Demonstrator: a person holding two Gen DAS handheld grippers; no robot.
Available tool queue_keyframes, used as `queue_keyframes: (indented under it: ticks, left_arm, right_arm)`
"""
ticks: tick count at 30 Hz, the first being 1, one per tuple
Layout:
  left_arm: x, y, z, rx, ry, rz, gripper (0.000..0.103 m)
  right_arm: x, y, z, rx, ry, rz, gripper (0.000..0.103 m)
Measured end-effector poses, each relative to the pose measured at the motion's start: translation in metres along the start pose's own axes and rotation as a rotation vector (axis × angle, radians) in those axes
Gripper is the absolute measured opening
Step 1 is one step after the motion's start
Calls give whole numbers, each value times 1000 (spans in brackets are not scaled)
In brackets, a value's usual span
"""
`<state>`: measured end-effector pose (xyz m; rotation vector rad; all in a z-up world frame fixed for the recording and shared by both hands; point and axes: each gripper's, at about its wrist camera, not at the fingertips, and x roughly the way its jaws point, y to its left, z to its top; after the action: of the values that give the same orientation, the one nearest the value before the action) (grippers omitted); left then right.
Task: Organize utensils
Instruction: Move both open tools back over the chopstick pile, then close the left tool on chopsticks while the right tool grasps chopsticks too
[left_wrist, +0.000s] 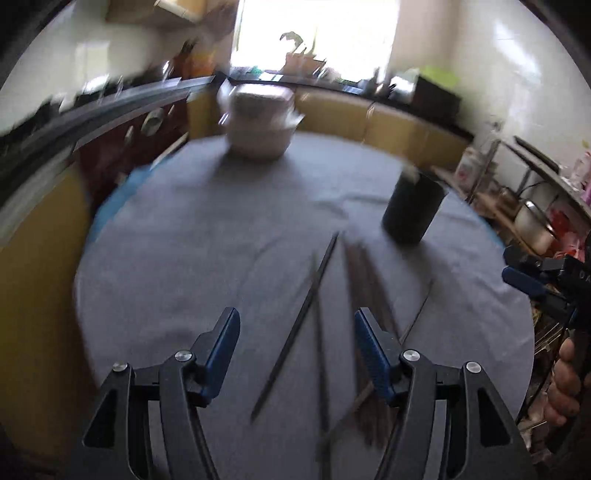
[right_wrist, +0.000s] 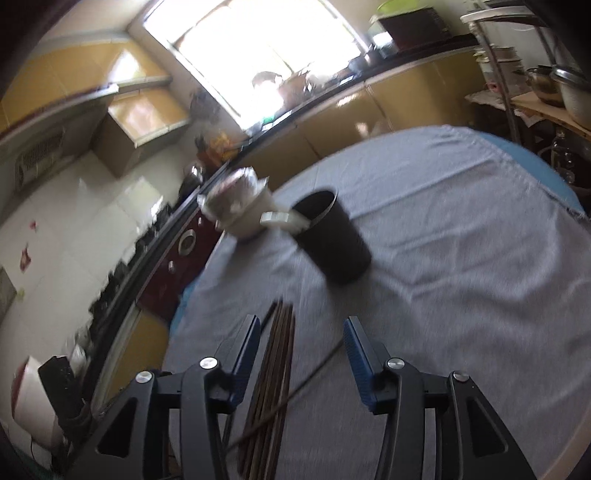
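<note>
chopsticks (right_wrist: 275, 373) | loose on grey surface (right_wrist: 461, 258), long axis running away from jaws toward black holder (right_wrist: 332, 236) | right gripper (right_wrist: 301, 354) parted, empty, straddling brown bundle, nearer | left gripper (left_wrist: 293, 350) parted, empty

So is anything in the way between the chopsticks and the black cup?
Nothing visible. Only bare grey cloth lies between the chopsticks and the black cup. The white pot stands beside the cup, off that path.
</note>
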<state>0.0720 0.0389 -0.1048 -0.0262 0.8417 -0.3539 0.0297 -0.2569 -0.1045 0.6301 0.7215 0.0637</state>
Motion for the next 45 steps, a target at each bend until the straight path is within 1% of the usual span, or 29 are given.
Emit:
queue_keyframes:
  ticks: [3, 5, 14, 20, 22, 23, 25, 27, 29, 31, 32, 33, 34, 36, 37, 38, 40, 42, 43, 45]
  left_arm:
    - [1, 9, -15, -42, 45, -8, 65]
    - [1, 12, -21, -40, 48, -4, 65]
    - [6, 17, -14, -31, 50, 6, 65]
    - [18, 22, -13, -41, 75, -18, 65]
    - [22, 23, -13, -39, 83, -29, 65]
    - [25, 23, -11, -39, 89, -37, 65]
    - [29, 24, -8, -39, 95, -49, 65]
    - [32, 26, 0, -41, 95, -63, 65]
    - [37, 27, 9, -40, 101, -76, 65]
    - [45, 27, 22, -47, 123, -94, 65]
    - [51, 27, 30, -54, 134, -109, 65]
    - [55, 27, 35, -58, 140, -116, 64]
    - [60, 26, 43, -60, 145, -126, 63]
    - [76, 21, 58, -57, 169, -152, 57]
    - [85, 18, 64, -59, 190, -158, 55]
    - [91, 16, 68, -61, 202, -166, 51]
    - [111, 11, 77, -75, 254, -194, 45]
    - [129, 6, 81, -81, 303, -189, 37]
    - [134, 3, 82, -77, 314, -188, 34]
    - [142, -4, 82, -56, 331, -181, 26]
  right_arm:
    - [9, 2, -11, 11, 57, -9, 50]
    - [14, 2, -17, 24, 88, -12, 50]
    - [28, -12, -22, 111, 156, -53, 50]
    - [43, -24, -18, 188, 199, -67, 49]
    - [52, -27, -17, 224, 215, -71, 45]
    - [57, -29, -16, 238, 223, -82, 44]
    - [66, -30, -14, 261, 234, -97, 38]
    - [78, -29, -11, 281, 251, -113, 37]
    - [87, -26, -8, 279, 258, -142, 36]
    - [100, -23, -5, 279, 282, -200, 32]
    - [104, -22, -4, 283, 291, -212, 32]
    - [109, -21, -4, 284, 304, -229, 31]
    - [113, -18, -4, 275, 307, -247, 26]
    - [118, -10, -2, 233, 296, -295, 25]
    - [121, -7, -1, 213, 292, -314, 24]
    - [123, -4, -1, 194, 289, -331, 22]
    - [129, 2, 1, 152, 284, -350, 14]
    - [133, 7, 1, 110, 278, -361, 13]
    - [135, 9, 1, 90, 274, -365, 12]
    - [137, 11, 1, 61, 267, -362, 11]
